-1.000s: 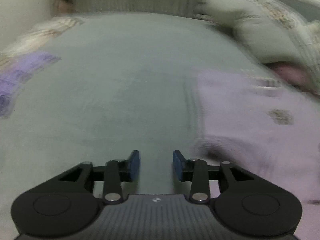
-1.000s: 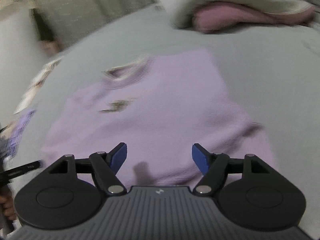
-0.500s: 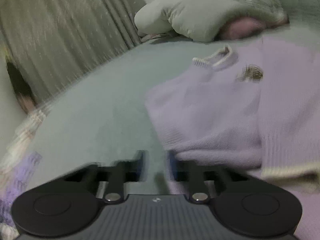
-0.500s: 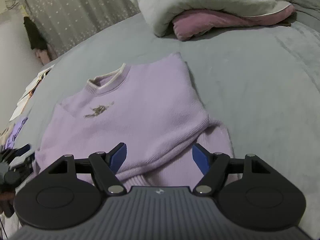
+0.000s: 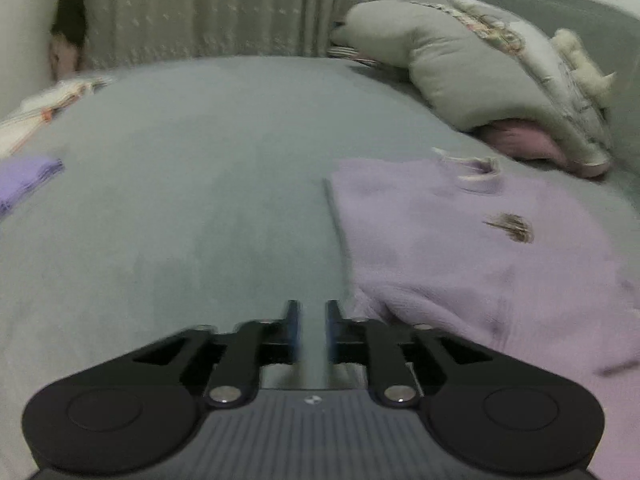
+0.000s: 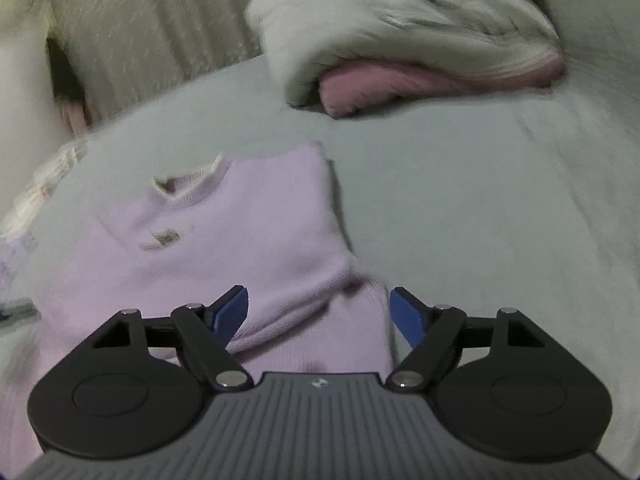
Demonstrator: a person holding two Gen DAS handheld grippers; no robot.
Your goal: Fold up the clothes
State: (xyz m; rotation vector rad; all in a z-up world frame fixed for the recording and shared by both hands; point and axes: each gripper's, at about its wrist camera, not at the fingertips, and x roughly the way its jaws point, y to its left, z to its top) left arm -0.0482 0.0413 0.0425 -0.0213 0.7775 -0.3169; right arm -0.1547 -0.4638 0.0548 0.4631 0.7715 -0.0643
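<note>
A lilac knit sweater (image 5: pixel 460 248) lies flat on the grey bed, cream collar (image 5: pixel 476 170) at the far end and a small brown emblem on the chest. My left gripper (image 5: pixel 311 328) hovers just off the sweater's left edge. Its jaws are opening, a narrow gap shows, and only bed sheet is between them. My right gripper (image 6: pixel 318 312) hangs over the sweater (image 6: pixel 224 240) near its right side, above a folded-in lilac part. Its jaws are opening wide and the pads touch no cloth.
A grey duvet heap over a pink blanket (image 6: pixel 400 80) sits at the head of the bed (image 5: pixel 200 200). A folded purple cloth (image 5: pixel 24 180) and pale patterned fabric (image 5: pixel 52 96) lie at the left edge. A curtain (image 5: pixel 224 8) hangs behind.
The left jaws went nearly shut beside the sweater's edge, then parted, and that view swung left off the sweater. The right gripper slid toward the sweater's right side and opened a little wider.
</note>
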